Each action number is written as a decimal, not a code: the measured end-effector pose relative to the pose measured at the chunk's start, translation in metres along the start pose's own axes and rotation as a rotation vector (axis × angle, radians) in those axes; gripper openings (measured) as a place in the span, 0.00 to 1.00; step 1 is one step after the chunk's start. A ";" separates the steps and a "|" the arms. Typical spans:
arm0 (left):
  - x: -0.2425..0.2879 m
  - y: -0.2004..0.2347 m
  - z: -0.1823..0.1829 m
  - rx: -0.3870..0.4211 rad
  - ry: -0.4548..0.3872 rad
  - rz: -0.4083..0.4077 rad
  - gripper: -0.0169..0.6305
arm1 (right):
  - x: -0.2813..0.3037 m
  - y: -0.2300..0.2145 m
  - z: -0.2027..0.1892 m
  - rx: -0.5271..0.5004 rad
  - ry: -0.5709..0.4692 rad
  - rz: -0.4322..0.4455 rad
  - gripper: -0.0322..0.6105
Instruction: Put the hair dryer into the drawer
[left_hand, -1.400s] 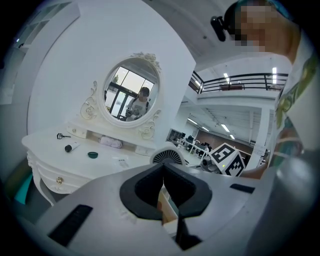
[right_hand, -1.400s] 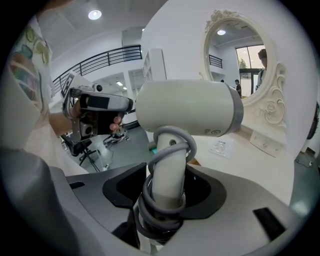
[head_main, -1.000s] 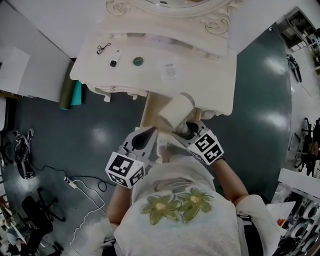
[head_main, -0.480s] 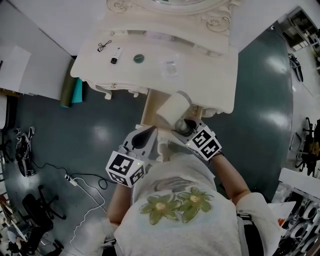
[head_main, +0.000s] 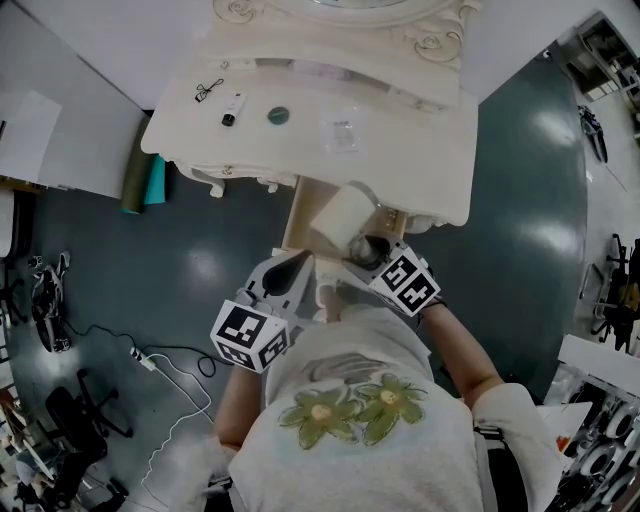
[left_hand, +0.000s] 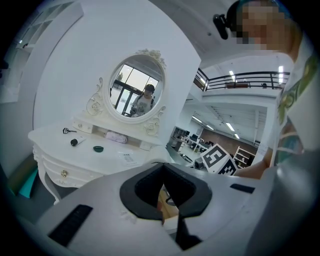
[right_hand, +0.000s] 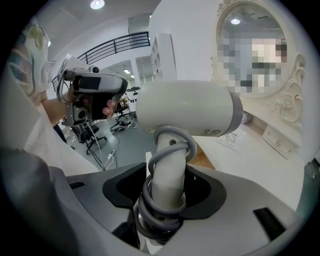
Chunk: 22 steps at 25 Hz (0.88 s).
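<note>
Gripping the hair dryer (right_hand: 187, 107) by its handle, the right claw (right_hand: 165, 197) is clenched on it, with the grey cord (right_hand: 148, 202) wound in coils round the handle just above and between the jaws. From the head view the pale barrel of the dryer hangs over the open drawer (head_main: 301, 208) of the white desk (head_main: 425, 170), whose wooden inside shows just beside the barrel; whether the dryer touches the drawer cannot be told. The barrel lies crosswise to the handle, its wide end pointing toward the oval mirror (left_hand: 135, 95) at the back of the desk

The left claw (left_hand: 163, 219) is closed with nothing in it, its dark pads meeting at the tips, and it sits at the near edge of the drawer, close beside the right claw. On the desk top, well apart from the drawer, lie a small dark green round thing (head_main: 278, 115), a tube with a black cap (head_main: 232, 108), a black looped item (head_main: 208, 91) and a clear packet (head_main: 343, 136)
</note>
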<state>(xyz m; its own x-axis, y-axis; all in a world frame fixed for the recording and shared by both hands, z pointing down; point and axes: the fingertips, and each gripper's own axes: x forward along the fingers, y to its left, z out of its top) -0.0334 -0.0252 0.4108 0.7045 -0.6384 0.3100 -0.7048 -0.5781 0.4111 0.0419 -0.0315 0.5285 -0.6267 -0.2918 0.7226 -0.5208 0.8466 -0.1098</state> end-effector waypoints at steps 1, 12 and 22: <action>0.000 0.001 0.000 -0.001 0.001 0.000 0.04 | 0.001 0.000 0.000 0.002 0.003 0.001 0.39; 0.003 0.005 -0.002 -0.007 0.020 -0.001 0.04 | 0.012 -0.003 -0.004 -0.001 0.024 0.008 0.39; 0.004 0.013 -0.001 -0.011 0.028 0.005 0.04 | 0.023 -0.007 -0.014 -0.002 0.054 0.017 0.39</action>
<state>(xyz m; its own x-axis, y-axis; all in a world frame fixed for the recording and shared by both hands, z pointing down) -0.0392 -0.0348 0.4185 0.7031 -0.6269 0.3356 -0.7075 -0.5690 0.4191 0.0393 -0.0380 0.5551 -0.6031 -0.2533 0.7564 -0.5093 0.8521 -0.1207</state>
